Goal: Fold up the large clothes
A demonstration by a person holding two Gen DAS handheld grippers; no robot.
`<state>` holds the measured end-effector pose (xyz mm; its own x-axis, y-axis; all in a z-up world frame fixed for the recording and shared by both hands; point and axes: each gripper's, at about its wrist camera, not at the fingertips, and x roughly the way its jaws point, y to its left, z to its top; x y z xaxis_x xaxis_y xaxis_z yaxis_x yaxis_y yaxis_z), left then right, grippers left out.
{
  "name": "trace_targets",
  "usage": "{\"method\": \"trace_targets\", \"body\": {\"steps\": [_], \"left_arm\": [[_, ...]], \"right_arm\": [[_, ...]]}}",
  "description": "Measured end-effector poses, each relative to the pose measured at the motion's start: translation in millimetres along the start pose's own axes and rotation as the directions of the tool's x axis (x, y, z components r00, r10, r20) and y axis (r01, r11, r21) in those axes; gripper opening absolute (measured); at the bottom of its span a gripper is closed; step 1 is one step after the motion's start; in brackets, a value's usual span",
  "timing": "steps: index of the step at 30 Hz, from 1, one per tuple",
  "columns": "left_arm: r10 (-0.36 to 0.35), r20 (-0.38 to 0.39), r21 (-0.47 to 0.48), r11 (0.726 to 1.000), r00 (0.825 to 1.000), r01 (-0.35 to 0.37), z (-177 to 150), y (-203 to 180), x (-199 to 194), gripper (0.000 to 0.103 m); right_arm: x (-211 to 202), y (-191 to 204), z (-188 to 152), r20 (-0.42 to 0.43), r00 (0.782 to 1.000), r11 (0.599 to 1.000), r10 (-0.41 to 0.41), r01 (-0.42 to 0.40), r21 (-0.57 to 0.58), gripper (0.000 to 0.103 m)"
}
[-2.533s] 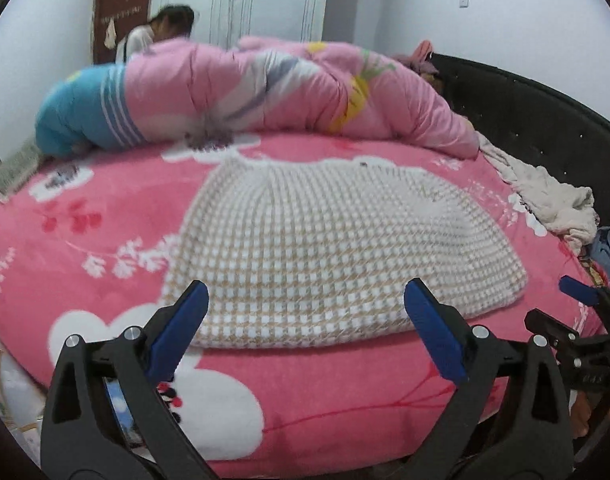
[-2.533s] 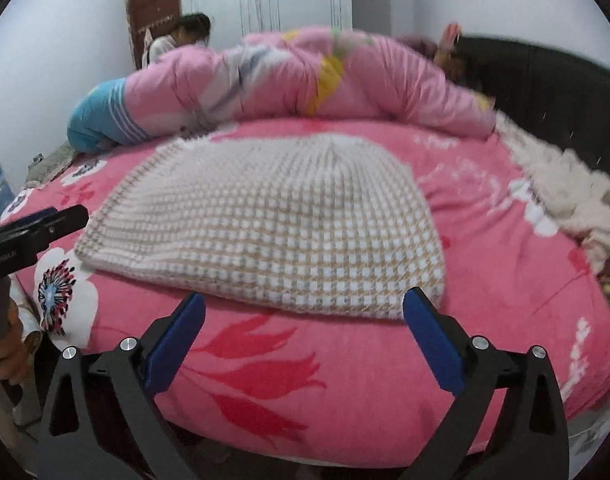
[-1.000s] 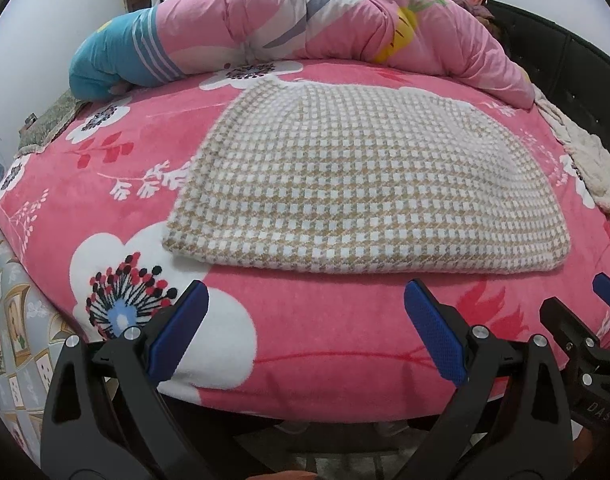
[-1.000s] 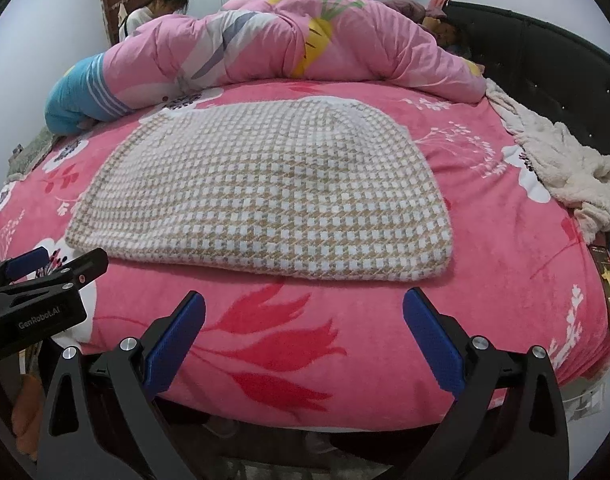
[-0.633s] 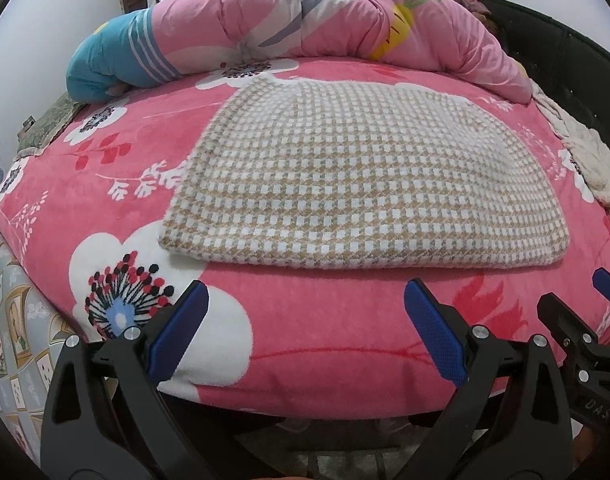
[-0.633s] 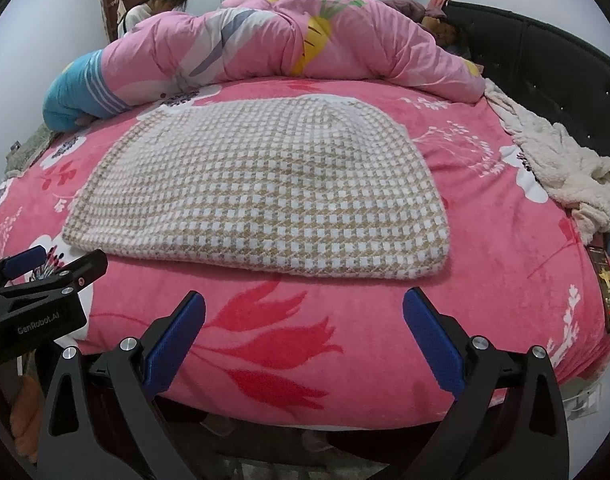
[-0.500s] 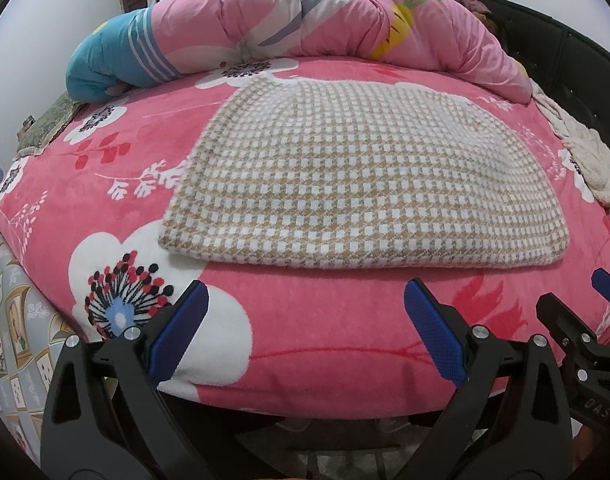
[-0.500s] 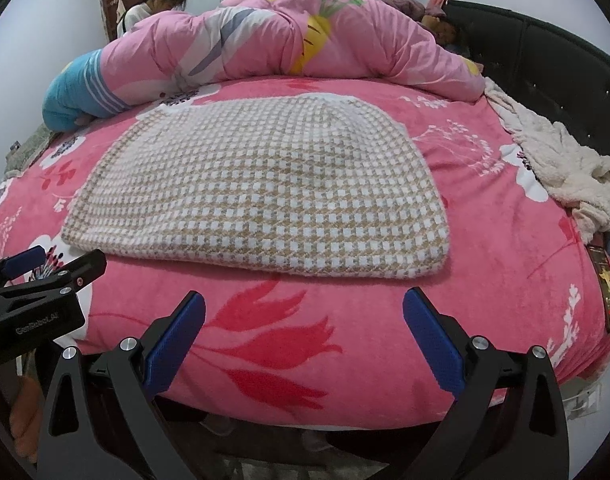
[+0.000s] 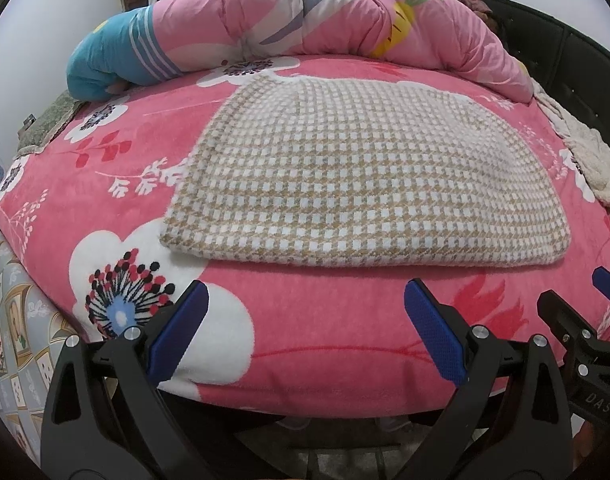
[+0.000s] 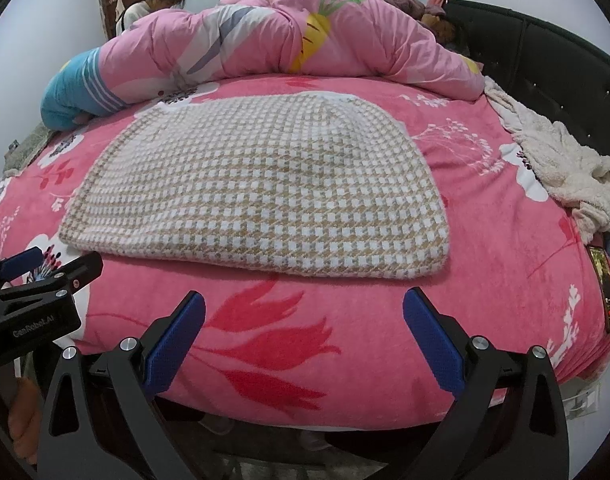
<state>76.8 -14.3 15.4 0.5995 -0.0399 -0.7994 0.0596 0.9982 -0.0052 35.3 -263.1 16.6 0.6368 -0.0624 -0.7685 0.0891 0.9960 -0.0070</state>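
Both grippers, left gripper (image 9: 305, 320) and right gripper (image 10: 305, 320), fingers apart, hover off the sweater's (image 9: 365, 184) near edge.

"GenRobot.AI" in pale letters on black body of left gripper (image 10: 37, 276), seen at left edge of right wrist view. "DAS" in pale letters on black body of right gripper (image 9: 577, 304), at lower right edge of left wrist view; rest of that marking cut off by frame. Dark red packet (image 10: 607, 292) at right edge of bed (image 10: 505, 240) carries print, too small to read. No other readable text.
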Motion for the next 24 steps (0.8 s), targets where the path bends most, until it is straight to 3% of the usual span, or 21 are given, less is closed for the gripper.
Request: {"method": "trace_targets", "body": {"steps": [24], "left_arm": [[0.009,0.011,-0.002,1.0,1.0,-0.009,-0.4,0.6,-5.2,0.095]], "right_arm": [[-1.9,1.3,-1.8,0.001,1.0,1.0,0.0,0.0,-0.007,0.096]]}}
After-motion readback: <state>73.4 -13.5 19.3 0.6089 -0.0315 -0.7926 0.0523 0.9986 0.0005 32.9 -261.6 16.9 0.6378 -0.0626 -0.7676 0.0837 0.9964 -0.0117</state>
